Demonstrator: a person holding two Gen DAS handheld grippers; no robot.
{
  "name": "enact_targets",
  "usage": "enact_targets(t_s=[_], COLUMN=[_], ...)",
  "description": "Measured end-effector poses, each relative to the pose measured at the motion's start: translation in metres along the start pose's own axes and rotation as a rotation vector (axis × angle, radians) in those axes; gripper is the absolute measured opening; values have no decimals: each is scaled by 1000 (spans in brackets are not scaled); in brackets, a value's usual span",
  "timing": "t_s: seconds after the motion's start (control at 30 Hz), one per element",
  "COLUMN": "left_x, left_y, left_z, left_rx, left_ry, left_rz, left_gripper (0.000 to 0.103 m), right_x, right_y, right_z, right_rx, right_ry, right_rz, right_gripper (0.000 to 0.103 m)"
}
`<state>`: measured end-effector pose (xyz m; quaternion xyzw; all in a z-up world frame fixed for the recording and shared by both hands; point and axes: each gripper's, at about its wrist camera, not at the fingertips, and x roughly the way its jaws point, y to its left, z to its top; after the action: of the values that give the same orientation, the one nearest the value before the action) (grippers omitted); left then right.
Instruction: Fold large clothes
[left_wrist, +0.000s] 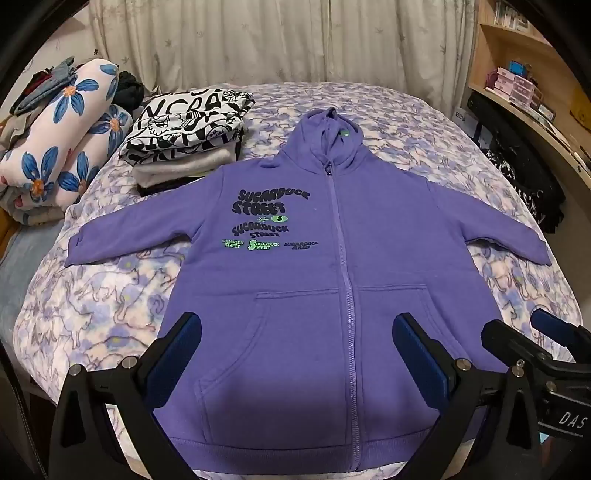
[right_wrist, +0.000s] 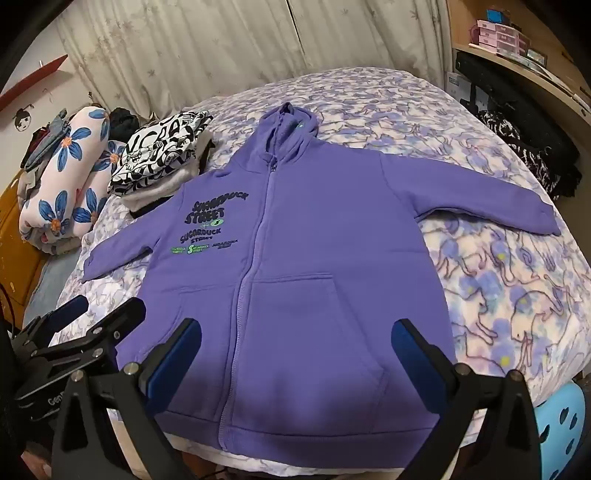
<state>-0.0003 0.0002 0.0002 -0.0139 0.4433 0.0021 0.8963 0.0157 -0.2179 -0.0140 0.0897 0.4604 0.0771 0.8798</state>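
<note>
I hold both tongs above the near hem of one purple hoodie (left_wrist: 314, 258), which lies flat, zipped, front side up on the bed (left_wrist: 424, 125), with its two sleeves spread out. My left gripper (left_wrist: 295, 336) and right gripper (right_wrist: 295, 339) both stand wide and hold nothing. I judge the folding is not yet begun; the next move needs a grip on one sleeve, to bring it over the chest. One stack of folded clothes (left_wrist: 184, 129) waits near the left sleeve.
</note>
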Motion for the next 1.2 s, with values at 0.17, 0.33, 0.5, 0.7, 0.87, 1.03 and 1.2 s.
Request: enact_targets(t_s=[0.17, 0.33, 0.5, 0.7, 0.87, 1.03, 1.2], left_x=[-2, -5, -10, -12, -13, -13, -14], left_y=[7, 8, 2, 3, 4, 6, 6], left_z=[2, -2, -7, -11, -12, -13, -14], left_rx=[2, 0, 9, 8, 5, 6, 6], left_ry=[5, 2, -8, 1, 0, 1, -1], left_rz=[-15, -11, 11, 19, 20, 19, 17], left_gripper=[102, 102, 102, 102, 102, 102, 102], right_x=[1, 1, -5, -6, -6, -8, -9], right_y=[-1, 8, 10, 10, 11, 12, 12], right_z=[-1, -2, -8, -11, -11, -12, -14], right_rx=[-8, -19, -22, -20, -20, -19, -20], right_ry=[-4, -10, -25, -24, -26, -25, -28], right_rz=[-3, -3, -1, 5, 3, 7, 6], right_gripper=[103, 103, 103, 103, 103, 103, 103])
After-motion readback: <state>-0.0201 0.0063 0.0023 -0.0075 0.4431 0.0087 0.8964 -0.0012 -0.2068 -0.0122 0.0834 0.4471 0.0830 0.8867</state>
